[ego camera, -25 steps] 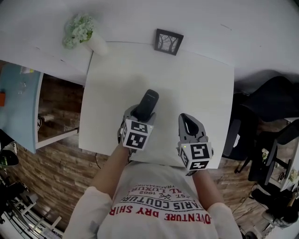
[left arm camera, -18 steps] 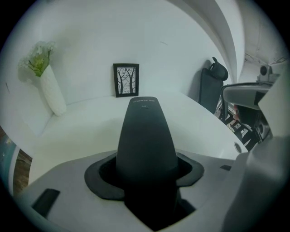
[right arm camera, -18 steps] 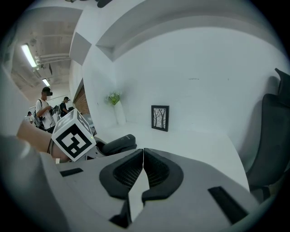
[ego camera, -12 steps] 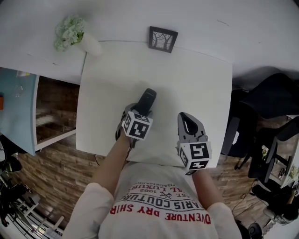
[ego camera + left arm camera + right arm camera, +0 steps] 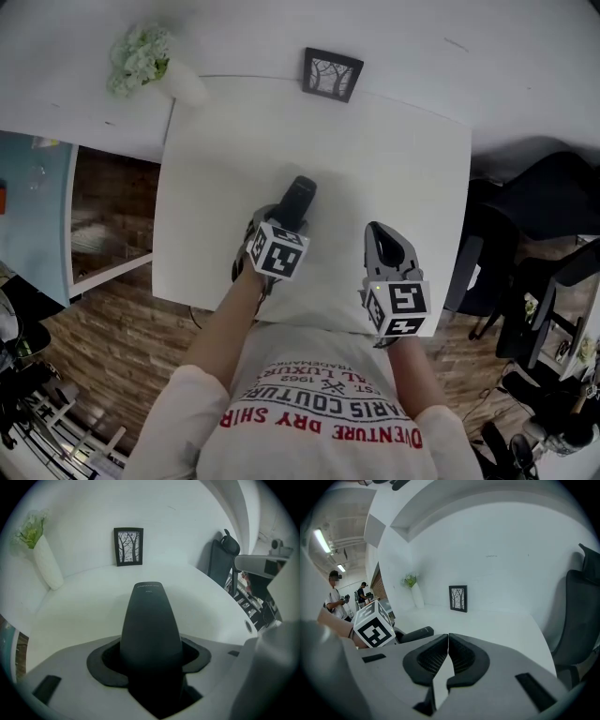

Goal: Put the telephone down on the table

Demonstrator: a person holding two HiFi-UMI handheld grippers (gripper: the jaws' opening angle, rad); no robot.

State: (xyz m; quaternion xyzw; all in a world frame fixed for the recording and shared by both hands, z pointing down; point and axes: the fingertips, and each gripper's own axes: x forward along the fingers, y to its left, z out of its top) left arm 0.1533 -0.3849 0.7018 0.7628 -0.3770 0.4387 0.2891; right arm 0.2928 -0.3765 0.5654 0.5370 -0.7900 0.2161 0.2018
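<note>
Left gripper [image 5: 150, 663], jaws set part-way apart and clamped on the lower end of the dark telephone [image 5: 151, 620]. Handset centred between the two pads, its narrower upper end projecting well past the jaw tips toward the framed picture [image 5: 128, 546]. In the head view, lying lengthwise over the near middle of the white table [image 5: 394, 150], pointed away from the person; contact with the tabletop not discernible. Right gripper [image 5: 447, 646] just beside, over the table's near edge, jaws pressed together with nothing between them, apart from the handset. White vase of flowers [image 5: 178, 82] at the far left corner, well apart from both grippers. Dark chair [image 5: 548, 211] off the table's right side.
</note>
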